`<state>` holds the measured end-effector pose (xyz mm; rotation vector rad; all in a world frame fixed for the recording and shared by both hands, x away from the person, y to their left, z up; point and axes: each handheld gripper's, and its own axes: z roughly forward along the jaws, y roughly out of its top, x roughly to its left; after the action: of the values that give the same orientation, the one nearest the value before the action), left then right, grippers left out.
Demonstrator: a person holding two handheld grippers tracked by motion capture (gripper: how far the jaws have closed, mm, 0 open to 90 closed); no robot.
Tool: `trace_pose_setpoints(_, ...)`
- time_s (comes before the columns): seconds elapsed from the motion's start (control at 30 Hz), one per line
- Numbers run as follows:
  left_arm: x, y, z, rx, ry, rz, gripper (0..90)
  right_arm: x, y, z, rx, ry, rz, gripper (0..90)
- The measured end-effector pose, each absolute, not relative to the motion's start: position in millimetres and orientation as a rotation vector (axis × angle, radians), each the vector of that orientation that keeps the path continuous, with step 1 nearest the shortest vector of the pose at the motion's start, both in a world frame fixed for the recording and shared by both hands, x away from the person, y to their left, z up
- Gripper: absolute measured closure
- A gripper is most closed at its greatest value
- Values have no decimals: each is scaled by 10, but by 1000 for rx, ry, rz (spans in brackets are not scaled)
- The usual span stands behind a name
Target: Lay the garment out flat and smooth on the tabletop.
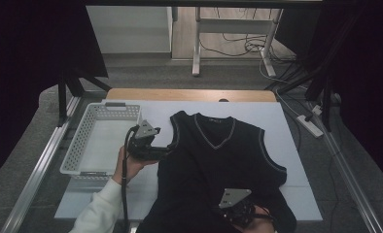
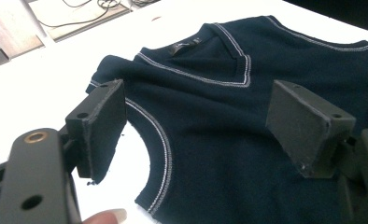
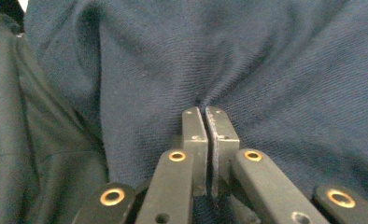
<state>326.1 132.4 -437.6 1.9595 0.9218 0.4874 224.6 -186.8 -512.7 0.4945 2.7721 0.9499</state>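
From above, a dark navy knitted sleeveless vest with pale stitched trim at its V-neck and armholes lies flat, front up, on the white board covering the table, its neck pointing away from the person and its hem hanging toward the near edge. A white perforated plastic basket stands just beside the vest at the board's left, something neither gripper view takes in. The left gripper, held in a hand with a white sleeve behind it, sits at the vest's left armhole between basket and garment. Its own camera gives what the high view cannot: the two black pads stand wide apart, one over the bare white board by the trimmed armhole edge, the other over the vest's chest, with nothing pinched between them; whether either pad rests on the fabric cannot be told. The right gripper is low on the vest near its hem, its tips hidden from above under the grey plate. The right gripper view settles it: the jaws are pressed together on a small fold of the navy knit, and the cloth puckers in creases that run up from the pinch.
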Motion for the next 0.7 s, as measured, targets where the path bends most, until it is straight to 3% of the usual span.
trace_pose_setpoints(0.07,3258,1330,-4370,1957,922,489,210,2256,-1871,-5100,502,2748,975,819)
trace_pose_setpoints(0.13,3257,1336,-4364,1954,924,491,210,2296,-1868,-5067,547,2704,1041,629)
trace_pose_setpoints(0.27,3265,1338,-4368,1954,928,490,210,2383,-1737,-4999,572,2665,1120,460)
trace_pose_setpoints(0.57,3263,1346,-4361,1951,926,495,209,2629,-1216,-5084,514,2762,1136,437)
trace_pose_setpoints(0.7,3269,1361,-4361,1948,929,494,209,2653,-1010,-5140,447,2803,1114,475)
